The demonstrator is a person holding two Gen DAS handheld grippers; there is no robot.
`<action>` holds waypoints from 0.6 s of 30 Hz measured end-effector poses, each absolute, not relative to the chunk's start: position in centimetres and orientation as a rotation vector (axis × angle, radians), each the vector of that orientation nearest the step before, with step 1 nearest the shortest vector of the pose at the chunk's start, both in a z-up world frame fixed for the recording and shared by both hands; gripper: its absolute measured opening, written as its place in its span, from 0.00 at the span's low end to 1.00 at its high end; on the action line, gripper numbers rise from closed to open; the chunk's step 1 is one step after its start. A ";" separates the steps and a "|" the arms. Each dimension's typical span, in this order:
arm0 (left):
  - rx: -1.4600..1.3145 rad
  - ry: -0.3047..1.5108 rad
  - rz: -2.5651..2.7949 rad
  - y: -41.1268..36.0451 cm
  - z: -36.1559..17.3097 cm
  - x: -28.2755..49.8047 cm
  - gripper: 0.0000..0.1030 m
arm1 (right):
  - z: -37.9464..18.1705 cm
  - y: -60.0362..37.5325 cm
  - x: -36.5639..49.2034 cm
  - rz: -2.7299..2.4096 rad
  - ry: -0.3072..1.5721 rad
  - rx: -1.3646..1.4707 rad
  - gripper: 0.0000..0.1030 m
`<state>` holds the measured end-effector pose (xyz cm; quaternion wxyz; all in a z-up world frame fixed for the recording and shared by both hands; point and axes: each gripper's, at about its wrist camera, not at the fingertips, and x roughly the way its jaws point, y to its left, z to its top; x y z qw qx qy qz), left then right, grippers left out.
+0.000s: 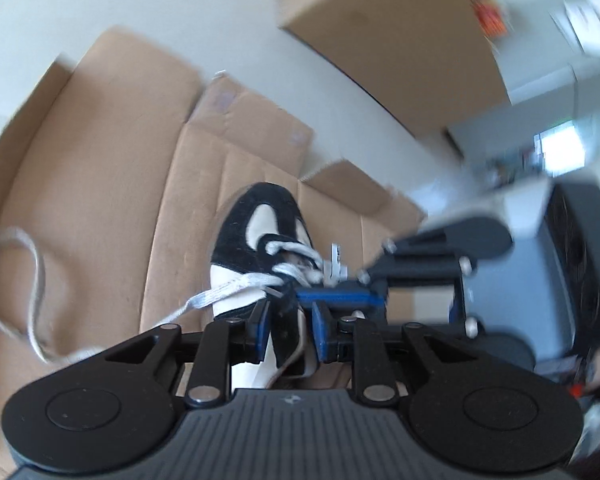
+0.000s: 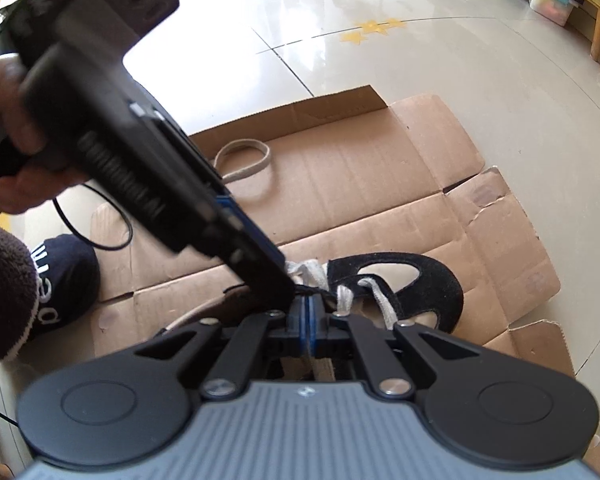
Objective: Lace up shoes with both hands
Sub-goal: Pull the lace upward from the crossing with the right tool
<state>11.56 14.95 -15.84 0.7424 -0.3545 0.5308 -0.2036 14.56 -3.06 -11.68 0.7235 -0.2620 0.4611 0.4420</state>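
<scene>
A black-and-white shoe (image 1: 260,216) (image 2: 420,280) lies on flattened cardboard, toe pointing away in the left wrist view. Its white lace (image 1: 220,296) (image 2: 380,300) crosses the lower eyelets, and one end trails off to a loose loop (image 1: 32,264) (image 2: 244,160) on the cardboard. My left gripper (image 1: 290,332) (image 2: 284,284) is open, with a dark edge of the shoe's collar standing between its blue pads. My right gripper (image 2: 308,312) (image 1: 336,296) comes in from the side and is shut on the shoe's tongue, just below its white label (image 1: 334,264).
The cardboard sheet (image 1: 100,160) (image 2: 380,200) lies on a pale tiled floor. A closed cardboard box (image 1: 380,40) stands behind. A person's hand (image 2: 16,140) holds the left gripper's handle; a dark slipper (image 2: 64,276) and a black cable (image 2: 100,220) lie at the left.
</scene>
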 end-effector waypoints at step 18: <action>-0.936 1.133 -0.385 15.0 -17.2 12.0 0.00 | -11.5 -3.1 15.1 1.009 1.049 -0.571 0.15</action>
